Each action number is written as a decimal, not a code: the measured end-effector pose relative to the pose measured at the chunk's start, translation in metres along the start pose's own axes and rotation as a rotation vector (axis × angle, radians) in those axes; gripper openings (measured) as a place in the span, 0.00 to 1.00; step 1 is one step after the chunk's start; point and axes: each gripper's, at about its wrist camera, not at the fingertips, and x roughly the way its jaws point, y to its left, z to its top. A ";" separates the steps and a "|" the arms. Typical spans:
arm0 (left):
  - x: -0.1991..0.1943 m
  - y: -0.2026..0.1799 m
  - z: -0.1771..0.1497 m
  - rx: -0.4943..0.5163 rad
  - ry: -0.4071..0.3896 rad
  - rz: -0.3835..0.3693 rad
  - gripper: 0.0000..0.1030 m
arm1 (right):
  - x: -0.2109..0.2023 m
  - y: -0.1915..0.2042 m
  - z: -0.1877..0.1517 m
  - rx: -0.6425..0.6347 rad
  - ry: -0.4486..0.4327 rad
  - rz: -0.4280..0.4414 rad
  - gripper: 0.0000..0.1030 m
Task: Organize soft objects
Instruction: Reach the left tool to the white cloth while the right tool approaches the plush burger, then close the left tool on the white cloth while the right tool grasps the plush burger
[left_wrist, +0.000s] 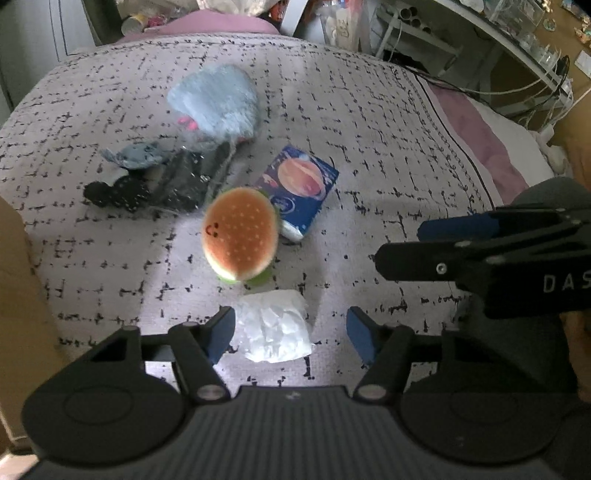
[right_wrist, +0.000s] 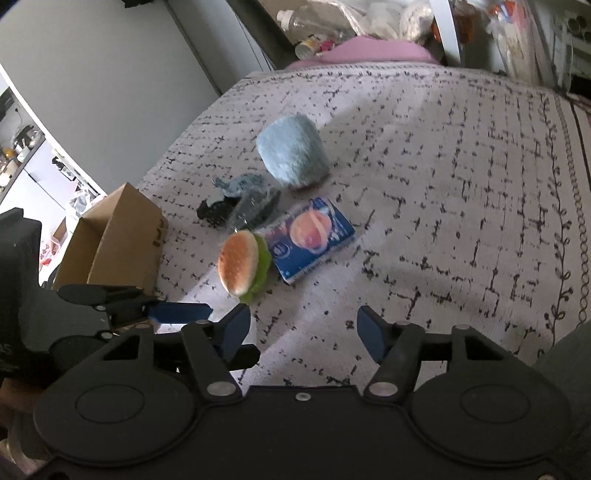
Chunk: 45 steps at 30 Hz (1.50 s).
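The soft items lay grouped on a patterned bed cover: a burger plush, a fluffy blue plush, a blue packet with a planet print, a dark clear-wrapped bundle and, nearest the left gripper, a white crumpled wad. A cardboard box stood open at the left edge of the bed, near the burger plush.

The left gripper's jaws stood partly open with the white wad between them; the left pad looked close beside it, the right pad well clear, so no grip was made. The right gripper hung over bare cover, jaws partly open and empty.

Judged step: approach to a first pick, the wad. The next move calls for centring the jaws on it, closing gently, then carrying it, presumably to the box.
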 end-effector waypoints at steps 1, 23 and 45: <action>0.002 -0.001 0.000 0.006 0.004 0.003 0.64 | 0.001 -0.002 -0.001 0.007 0.002 -0.003 0.61; -0.004 0.015 -0.007 -0.091 -0.035 0.097 0.43 | 0.033 0.011 0.004 0.061 -0.055 0.074 0.59; -0.033 0.054 -0.009 -0.269 -0.147 0.176 0.43 | 0.075 0.035 0.020 0.036 -0.027 0.074 0.60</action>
